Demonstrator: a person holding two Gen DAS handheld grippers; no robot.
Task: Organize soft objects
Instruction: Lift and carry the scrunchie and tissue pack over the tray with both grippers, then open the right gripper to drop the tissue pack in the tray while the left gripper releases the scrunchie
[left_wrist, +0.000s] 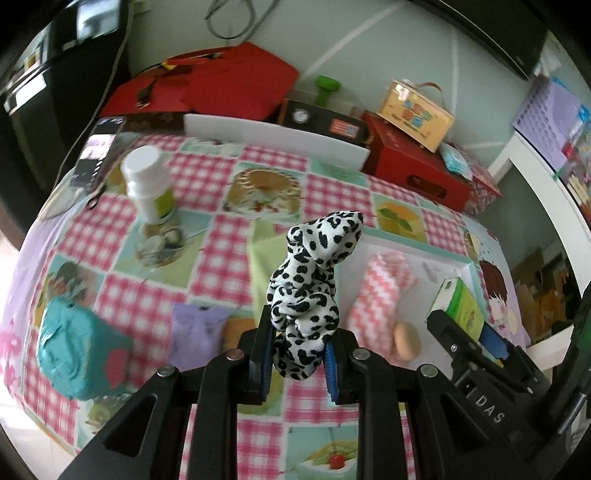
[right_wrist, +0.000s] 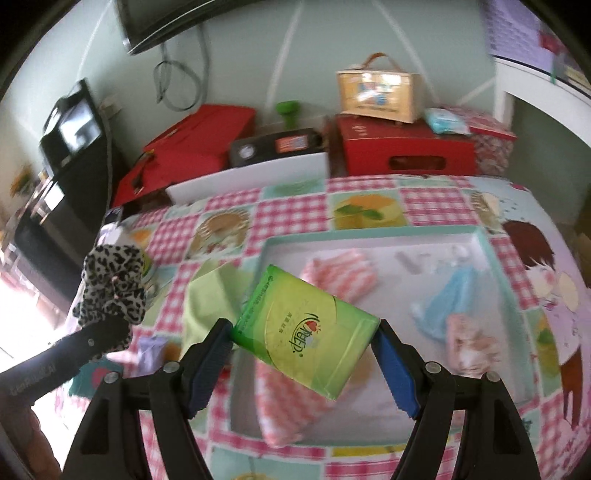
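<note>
My left gripper (left_wrist: 297, 341) is shut on a black-and-white leopard-print scrunchie (left_wrist: 314, 273), held up above the checked tablecloth; the scrunchie (right_wrist: 112, 286) also shows at the left of the right wrist view. My right gripper (right_wrist: 304, 345) is shut on a green tissue pack (right_wrist: 306, 328), held tilted over a white tray with a teal rim (right_wrist: 484, 243). The same pack (left_wrist: 460, 306) appears at the right in the left wrist view. In the tray lie a pink-and-white zigzag cloth (right_wrist: 341, 275), a light blue soft item (right_wrist: 448, 295) and a pink plush item (right_wrist: 467, 341).
On the cloth stand a white pill bottle (left_wrist: 147, 182), a teal packet (left_wrist: 75, 354), a lilac item (left_wrist: 195, 325) and a pale green cloth (right_wrist: 210, 295). A beige puff (left_wrist: 406, 339) lies in the tray. A white bin (left_wrist: 273, 142), red boxes (right_wrist: 402, 149) and a small case (right_wrist: 376, 94) line the back.
</note>
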